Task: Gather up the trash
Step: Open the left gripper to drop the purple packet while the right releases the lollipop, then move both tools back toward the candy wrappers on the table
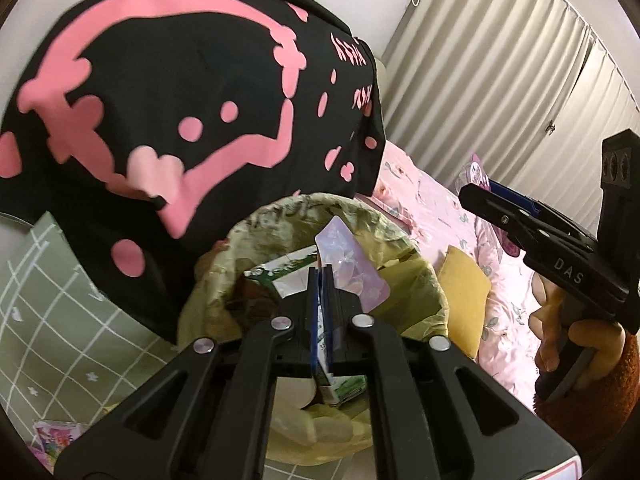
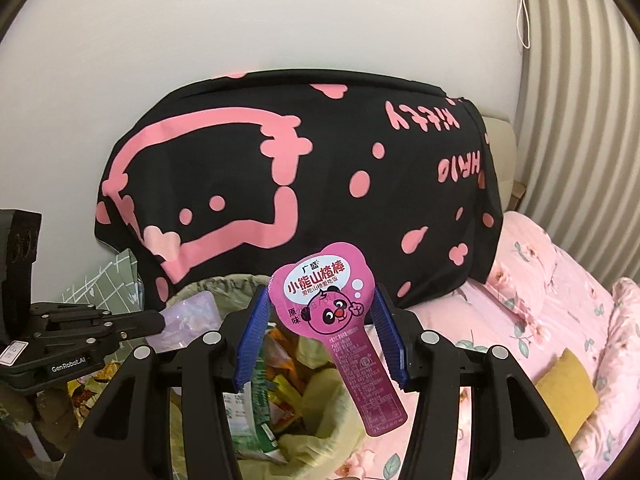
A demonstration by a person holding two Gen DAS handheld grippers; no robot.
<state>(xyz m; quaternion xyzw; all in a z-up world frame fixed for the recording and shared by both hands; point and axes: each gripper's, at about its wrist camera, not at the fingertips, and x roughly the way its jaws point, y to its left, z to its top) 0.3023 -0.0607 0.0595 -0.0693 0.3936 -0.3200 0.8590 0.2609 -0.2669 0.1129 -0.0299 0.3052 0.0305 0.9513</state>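
The left gripper (image 1: 322, 276) is clamped nearly shut on a pale lilac wrapper (image 1: 352, 264), which sticks out past its blue pads toward 1 o'clock. It hangs over the mouth of the bin (image 1: 280, 216), which is lined with a yellowish bag and already holds cartons and packets.

The right gripper (image 2: 320, 328) stands wide apart, blue pads (image 2: 252, 340) well clear on both sides of a pink snack wrapper (image 2: 332, 320) with a cartoon bear face. The wrapper sits between the pads, its long tail pointing to 5 o'clock; whether it touches either pad cannot be told. Below it, at 7 o'clock, lies the open bin (image 2: 208, 284).

The left wrist view shows the right gripper (image 1: 472, 196) from the side at 3 o'clock, with the hand (image 1: 560, 332) gripping its handle, and another printed packet at 8 o'clock on the green checked cloth (image 1: 60, 312). The right wrist view alone shows the pink wrapper's face, and the left gripper (image 2: 160, 320) at 9 o'clock holding the lilac wrapper (image 2: 188, 316) over the bin rim.

A black and pink blanket (image 2: 300, 192) rises just behind the bin at 12 o'clock, against the wall. The pink bedding (image 2: 540, 320) and a yellow cushion (image 2: 568, 384) lie to 4 o'clock, with curtains (image 1: 500, 80) beyond
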